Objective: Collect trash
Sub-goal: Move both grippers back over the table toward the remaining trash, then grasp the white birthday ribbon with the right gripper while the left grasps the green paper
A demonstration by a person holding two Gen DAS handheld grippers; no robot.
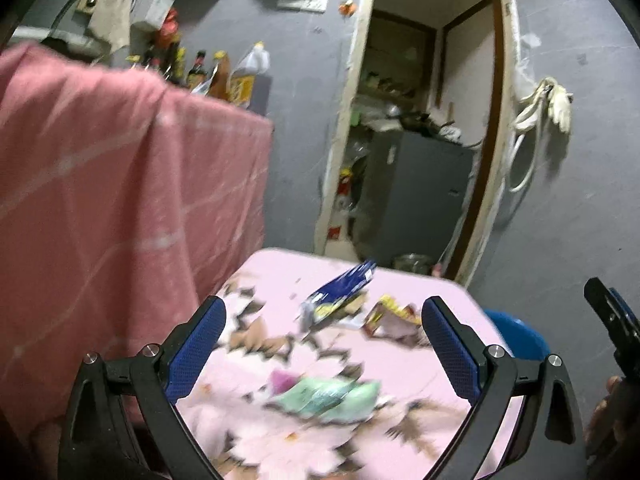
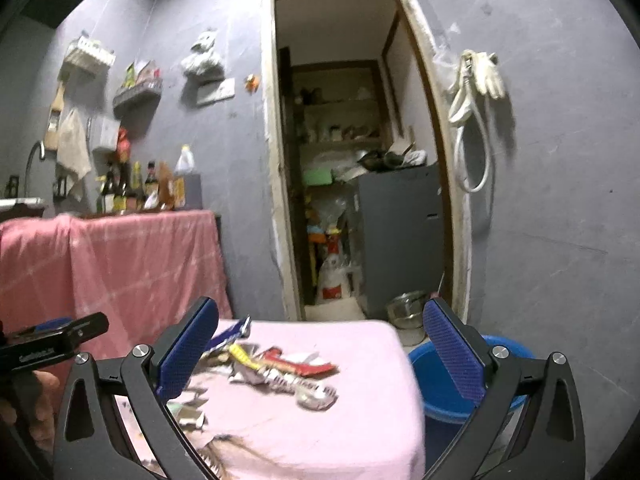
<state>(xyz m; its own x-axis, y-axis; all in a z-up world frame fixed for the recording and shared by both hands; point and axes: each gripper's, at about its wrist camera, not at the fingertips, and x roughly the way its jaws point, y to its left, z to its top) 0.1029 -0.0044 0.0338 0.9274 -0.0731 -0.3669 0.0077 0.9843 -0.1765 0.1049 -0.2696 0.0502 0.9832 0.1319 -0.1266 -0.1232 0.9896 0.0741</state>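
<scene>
- The left tool [image 1: 324,332] is seen spread wide with nothing between its blue pads; it is held above the surface [image 1: 400,400], which is covered with a pink floral cloth.
- The right tool [image 2: 320,336] is likewise seen released and empty, pointed across the same surface toward the doorway [image 2: 340,140].
- The trash is found lying loose on the cloth: a blue wrapper [image 1: 344,284] near the far edge, a yellow wrapper [image 1: 394,314] just beside it, and a green packet [image 1: 332,396] nearer the left tool.
- A red-and-white wrapper [image 2: 300,364] is shown in the right wrist view among crumpled pieces.
- A blue tub [image 2: 436,384] is seen on the floor just beside the surface, at its right.
- A pink-draped counter [image 2: 120,256] with bottles [image 2: 132,188] is seen to the left.
</scene>
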